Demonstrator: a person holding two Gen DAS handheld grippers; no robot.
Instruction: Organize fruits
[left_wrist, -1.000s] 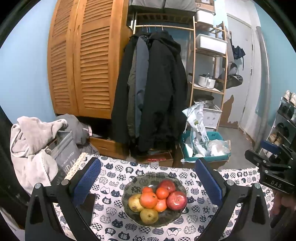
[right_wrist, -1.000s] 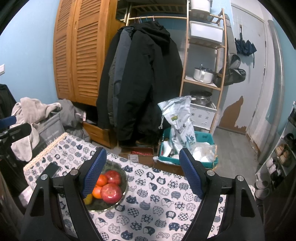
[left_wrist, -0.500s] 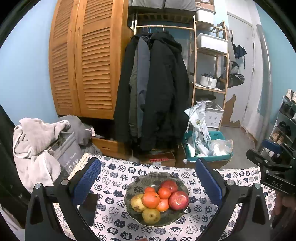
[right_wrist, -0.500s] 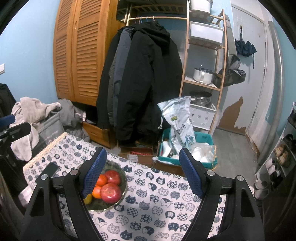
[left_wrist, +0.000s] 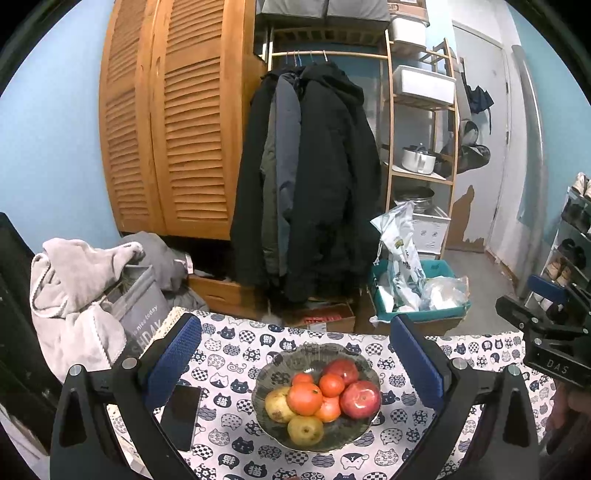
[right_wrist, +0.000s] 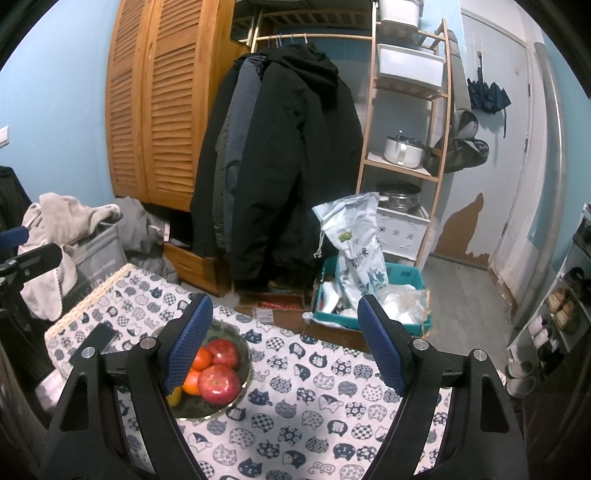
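Observation:
A dark glass bowl (left_wrist: 354, 435) sits on the cat-print tablecloth (left_wrist: 236, 347). It holds red apples (left_wrist: 361, 398), orange tangerines (left_wrist: 304, 398) and yellow-green pears (left_wrist: 305, 430). My left gripper (left_wrist: 295, 363) is open and empty, held above and in front of the bowl. My right gripper (right_wrist: 284, 343) is open and empty; the bowl (right_wrist: 236, 339) lies at its left finger, with a red apple (right_wrist: 218, 384) showing. The right gripper's body also shows at the right edge of the left wrist view (left_wrist: 546, 332).
A black phone (left_wrist: 181, 415) lies left of the bowl. Beyond the table's far edge are a wooden wardrobe (left_wrist: 166, 129), hanging coats (left_wrist: 310, 177), a laundry basket with clothes (left_wrist: 92, 295) and a teal crate with bags (left_wrist: 413, 295). A shelf rack (right_wrist: 402, 129) stands behind.
The left gripper's view has tilted slightly, so the bowl sits a little lower and further right in it. The right gripper has hardly moved. Both stay open.

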